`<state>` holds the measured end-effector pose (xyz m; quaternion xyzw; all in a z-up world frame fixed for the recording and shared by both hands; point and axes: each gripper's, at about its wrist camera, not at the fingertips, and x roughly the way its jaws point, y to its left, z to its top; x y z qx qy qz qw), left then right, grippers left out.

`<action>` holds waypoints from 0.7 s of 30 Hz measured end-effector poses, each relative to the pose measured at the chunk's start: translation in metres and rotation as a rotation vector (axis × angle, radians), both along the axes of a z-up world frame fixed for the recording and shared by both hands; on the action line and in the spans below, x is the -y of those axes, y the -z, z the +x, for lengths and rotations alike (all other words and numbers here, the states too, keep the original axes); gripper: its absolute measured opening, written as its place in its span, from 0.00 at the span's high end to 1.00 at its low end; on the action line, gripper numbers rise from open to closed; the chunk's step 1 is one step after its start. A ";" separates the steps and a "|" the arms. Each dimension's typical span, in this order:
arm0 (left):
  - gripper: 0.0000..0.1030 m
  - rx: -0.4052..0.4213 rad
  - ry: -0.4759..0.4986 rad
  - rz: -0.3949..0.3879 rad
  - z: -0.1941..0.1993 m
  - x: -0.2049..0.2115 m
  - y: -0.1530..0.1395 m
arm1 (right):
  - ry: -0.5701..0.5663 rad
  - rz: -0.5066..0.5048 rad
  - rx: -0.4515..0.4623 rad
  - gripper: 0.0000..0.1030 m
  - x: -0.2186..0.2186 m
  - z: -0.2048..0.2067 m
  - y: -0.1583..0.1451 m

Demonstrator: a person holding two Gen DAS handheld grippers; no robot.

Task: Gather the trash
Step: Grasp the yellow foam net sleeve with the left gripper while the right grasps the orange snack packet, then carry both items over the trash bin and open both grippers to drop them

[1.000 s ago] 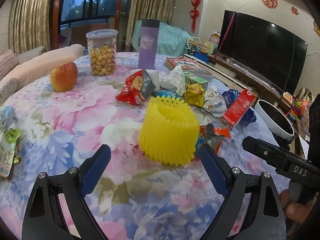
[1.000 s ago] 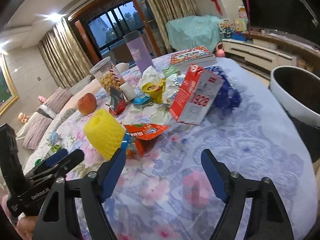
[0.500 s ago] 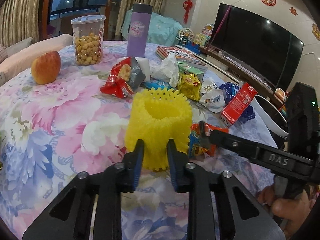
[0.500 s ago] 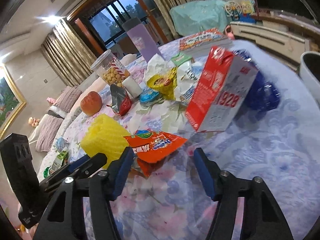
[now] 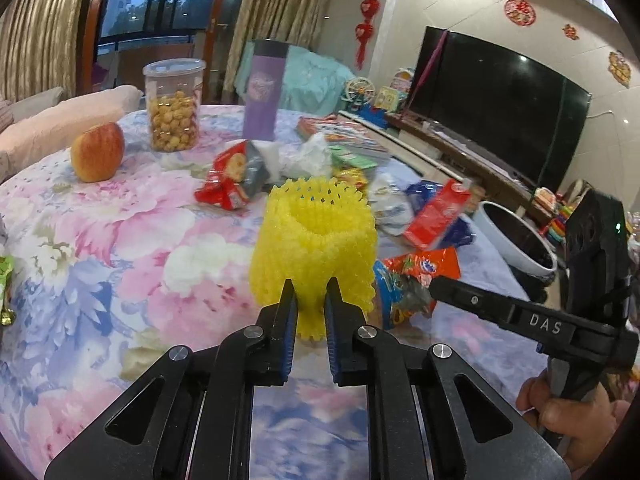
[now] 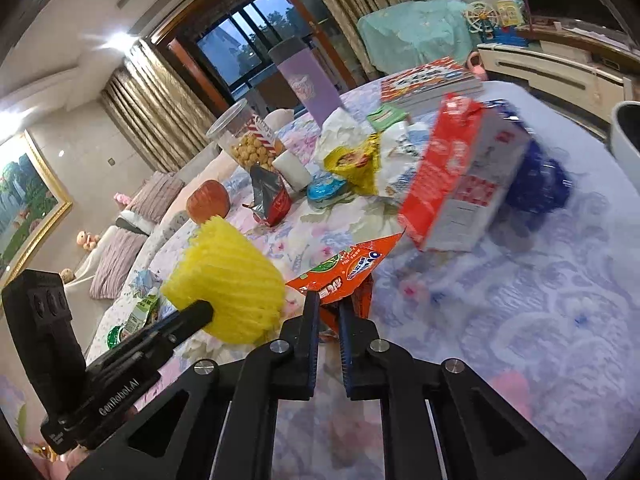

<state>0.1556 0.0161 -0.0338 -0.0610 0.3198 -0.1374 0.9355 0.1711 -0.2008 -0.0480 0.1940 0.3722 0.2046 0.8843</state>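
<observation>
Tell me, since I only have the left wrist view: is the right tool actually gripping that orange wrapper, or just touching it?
Observer: Gripping. In the right wrist view the right tool has both fingers pinched on the near edge of the orange snack wrapper.
Operator: Is the yellow foam net hiding anything from me?
Observer: Yes, a round blue foil-lidded cup lies on the cloth behind it.
Operator: Anything on the far side of the snack jar?
Observer: A red-and-white striped label, on the side turned away from your camera.
</observation>
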 end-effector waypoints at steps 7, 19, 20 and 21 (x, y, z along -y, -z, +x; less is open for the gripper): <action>0.89 -0.006 0.082 -0.007 -0.014 0.034 -0.001 | 0.061 0.007 0.008 0.92 0.029 -0.029 -0.002; 0.89 -0.008 0.234 0.005 -0.021 0.110 -0.007 | 0.207 0.021 0.040 0.92 0.101 -0.060 -0.013; 0.89 -0.008 0.243 0.009 -0.021 0.116 -0.007 | 0.218 0.022 0.042 0.92 0.107 -0.061 -0.014; 0.89 -0.008 0.252 0.015 -0.021 0.122 -0.007 | 0.232 0.025 0.045 0.92 0.114 -0.062 -0.015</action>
